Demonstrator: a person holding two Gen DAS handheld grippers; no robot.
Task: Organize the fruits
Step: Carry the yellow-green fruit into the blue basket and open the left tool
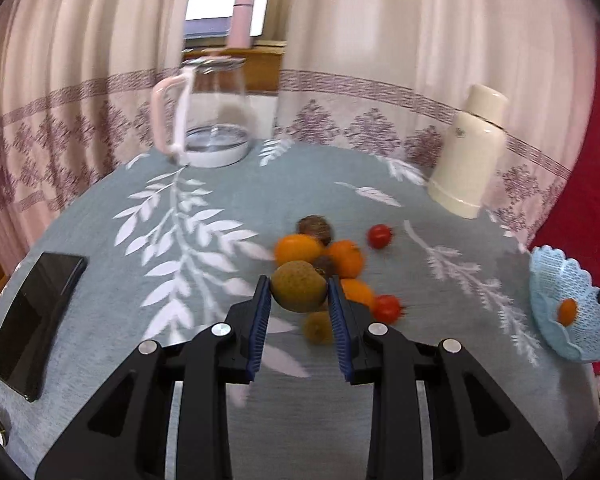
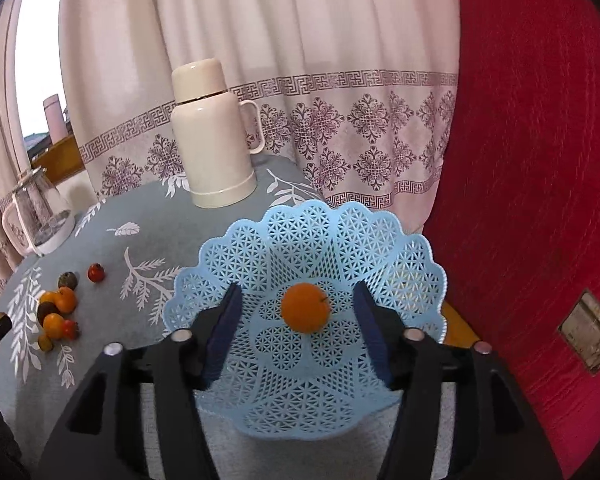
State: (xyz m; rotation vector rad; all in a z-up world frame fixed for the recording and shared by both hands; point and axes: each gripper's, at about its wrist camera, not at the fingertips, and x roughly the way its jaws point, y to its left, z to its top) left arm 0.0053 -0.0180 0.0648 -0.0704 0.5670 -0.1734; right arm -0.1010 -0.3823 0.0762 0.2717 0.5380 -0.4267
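My left gripper (image 1: 298, 282) is shut on a round green-brown fruit (image 1: 299, 294), held just above a pile on the table. In the pile lie oranges (image 1: 298, 248), cherry tomatoes (image 1: 379, 236), a dark brown fruit (image 1: 315, 229) and a small brownish one (image 1: 318, 326). The same pile (image 2: 58, 312) shows at the left of the right wrist view. A light blue lattice basket (image 2: 300, 380) stands at the table's right edge, and one orange (image 2: 305, 308) lies in its middle. My right gripper (image 2: 297, 287) hangs open over the basket, its pads clear of the orange on both sides.
A glass kettle with a pink handle (image 1: 212, 120) stands at the back left, and a cream thermos (image 2: 212, 136) at the back right. A black phone (image 1: 36, 320) lies at the left edge. Red fabric (image 2: 540, 200) rises right of the table, with curtains behind.
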